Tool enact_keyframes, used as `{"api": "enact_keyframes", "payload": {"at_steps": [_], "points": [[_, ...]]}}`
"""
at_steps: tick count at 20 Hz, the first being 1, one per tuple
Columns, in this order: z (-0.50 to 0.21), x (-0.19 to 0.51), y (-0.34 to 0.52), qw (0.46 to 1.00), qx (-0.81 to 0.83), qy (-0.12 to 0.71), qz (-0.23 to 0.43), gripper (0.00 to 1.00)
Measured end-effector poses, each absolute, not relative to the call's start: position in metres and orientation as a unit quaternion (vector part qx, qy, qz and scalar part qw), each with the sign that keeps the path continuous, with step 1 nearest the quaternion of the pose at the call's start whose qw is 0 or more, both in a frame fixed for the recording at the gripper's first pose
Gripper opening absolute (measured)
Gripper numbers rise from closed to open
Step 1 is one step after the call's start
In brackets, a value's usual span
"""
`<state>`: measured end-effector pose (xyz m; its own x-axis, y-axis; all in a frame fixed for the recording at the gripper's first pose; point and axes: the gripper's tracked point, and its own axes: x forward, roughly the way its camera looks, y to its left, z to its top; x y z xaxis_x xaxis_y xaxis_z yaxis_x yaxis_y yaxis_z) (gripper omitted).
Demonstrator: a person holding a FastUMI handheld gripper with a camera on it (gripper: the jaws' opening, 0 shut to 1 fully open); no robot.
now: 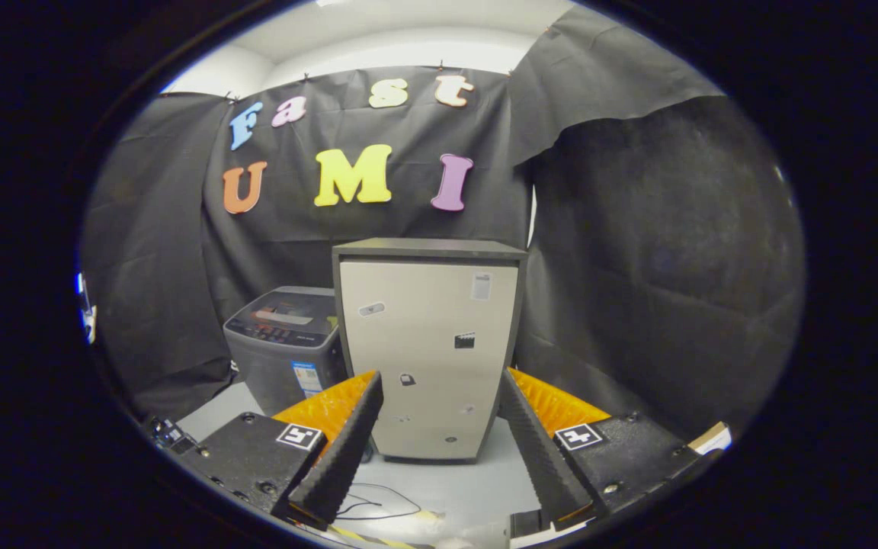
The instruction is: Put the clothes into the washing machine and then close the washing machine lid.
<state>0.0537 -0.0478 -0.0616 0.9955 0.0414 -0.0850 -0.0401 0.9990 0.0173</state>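
A small grey top-loading washing machine (285, 343) stands on the floor to the left of a tall cabinet, beyond my left finger. Its lid lies flat on top, with a dark control panel facing up. My gripper (439, 396) is held up in the air with its fingers wide apart and nothing between them. The lower front of the cabinet shows through the gap between the fingers. No clothes can be seen.
A tall beige cabinet (427, 351) with a dark top and several stickers stands straight ahead, beside the washer. A thin black cable (378, 503) lies on the pale floor just below the fingers. Black cloth walls close the booth behind and to the right.
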Motion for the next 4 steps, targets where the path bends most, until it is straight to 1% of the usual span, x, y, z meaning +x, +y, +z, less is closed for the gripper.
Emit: {"api": "enact_keyframes", "payload": {"at_steps": [4], "points": [[-0.0606, 0.0415, -0.0462, 0.999, 0.013, 0.043, 0.030, 0.96]]}}
